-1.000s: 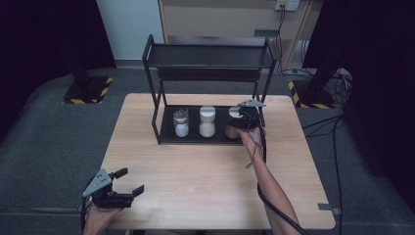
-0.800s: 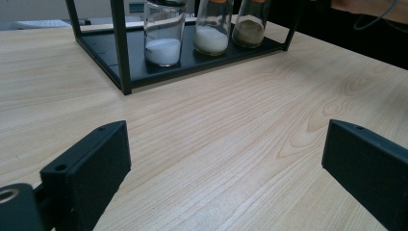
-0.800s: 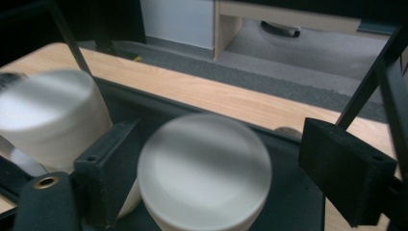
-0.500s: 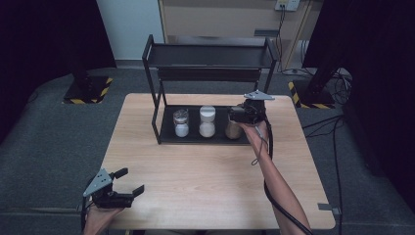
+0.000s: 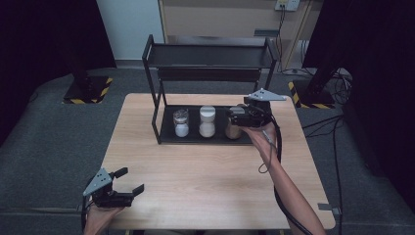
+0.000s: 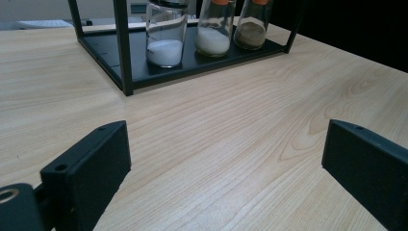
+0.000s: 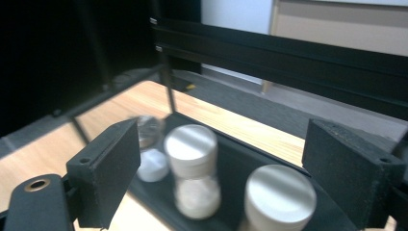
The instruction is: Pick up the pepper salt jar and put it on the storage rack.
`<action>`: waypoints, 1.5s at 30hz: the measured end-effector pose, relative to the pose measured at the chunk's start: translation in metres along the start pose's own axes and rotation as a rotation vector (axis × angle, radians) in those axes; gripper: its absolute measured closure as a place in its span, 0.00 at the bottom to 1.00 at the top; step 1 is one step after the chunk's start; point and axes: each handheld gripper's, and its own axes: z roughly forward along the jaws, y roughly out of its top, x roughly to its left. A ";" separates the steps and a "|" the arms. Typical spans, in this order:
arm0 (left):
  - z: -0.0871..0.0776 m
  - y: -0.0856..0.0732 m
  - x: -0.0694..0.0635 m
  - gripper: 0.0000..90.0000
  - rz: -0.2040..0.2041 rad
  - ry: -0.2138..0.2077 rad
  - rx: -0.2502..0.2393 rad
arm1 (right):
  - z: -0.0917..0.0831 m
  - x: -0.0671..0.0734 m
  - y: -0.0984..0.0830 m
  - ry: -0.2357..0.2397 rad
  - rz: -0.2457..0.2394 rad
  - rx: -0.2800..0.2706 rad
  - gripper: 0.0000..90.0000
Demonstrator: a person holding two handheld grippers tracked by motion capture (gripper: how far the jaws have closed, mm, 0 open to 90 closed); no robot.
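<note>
Lowering the spread right tool (image 5: 234, 117) squarely over the brown-filled jar (image 7: 278, 199) at the rack's (image 5: 210, 56) right end is advised; the left tool (image 5: 131, 182) is held spread.

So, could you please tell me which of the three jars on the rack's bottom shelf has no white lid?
The left jar, at the end farthest from the right claw. Its clear glass top shows no white lid, whereas the middle jar and right jar have white ones.
</note>
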 end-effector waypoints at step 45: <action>-0.004 0.001 -0.005 0.02 0.023 -0.004 0.004 | -0.139 0.017 -0.098 -0.030 -0.002 -0.023 0.13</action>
